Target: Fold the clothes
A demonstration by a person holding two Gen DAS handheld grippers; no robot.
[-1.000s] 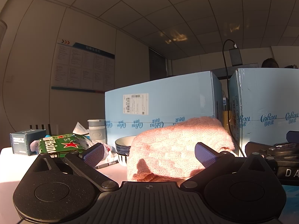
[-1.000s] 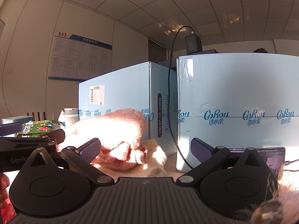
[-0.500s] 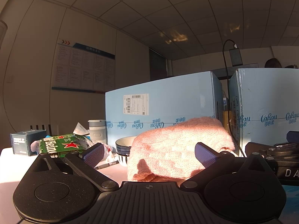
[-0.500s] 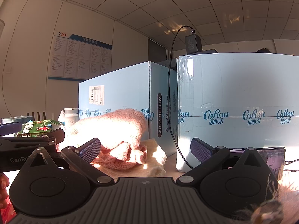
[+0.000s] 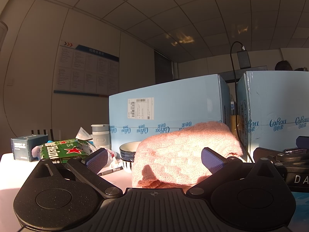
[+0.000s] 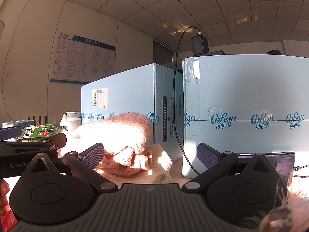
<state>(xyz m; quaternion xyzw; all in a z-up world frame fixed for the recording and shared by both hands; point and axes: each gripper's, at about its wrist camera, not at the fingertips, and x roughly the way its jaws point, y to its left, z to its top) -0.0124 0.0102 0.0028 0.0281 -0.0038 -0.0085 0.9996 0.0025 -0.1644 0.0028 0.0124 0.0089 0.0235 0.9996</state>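
A folded pink knit sweater (image 5: pixel 185 150) lies on the white table, straight ahead of my left gripper (image 5: pixel 154 159), which is open with nothing between its blue pads. In the right wrist view the same pink sweater (image 6: pixel 119 133) rests on a cream knit garment (image 6: pixel 158 166). My right gripper (image 6: pixel 150 154) is open and empty, low over the table just in front of that pile. The left gripper's body (image 6: pixel 29 150) shows at the right view's left edge. The right gripper's body (image 5: pixel 285 160) shows at the left view's right edge.
Two tall light-blue cartons (image 6: pixel 123 104) (image 6: pixel 247 112) stand behind the clothes, with a black cable and charger (image 6: pixel 199 44) over them. A bowl (image 5: pixel 129 150), a pen (image 5: pixel 112 171), a green beer pack (image 5: pixel 61 151), a tumbler (image 5: pixel 100 135) and a dark box (image 5: pixel 27 147) sit at left. A phone (image 6: pixel 280 162) leans at right.
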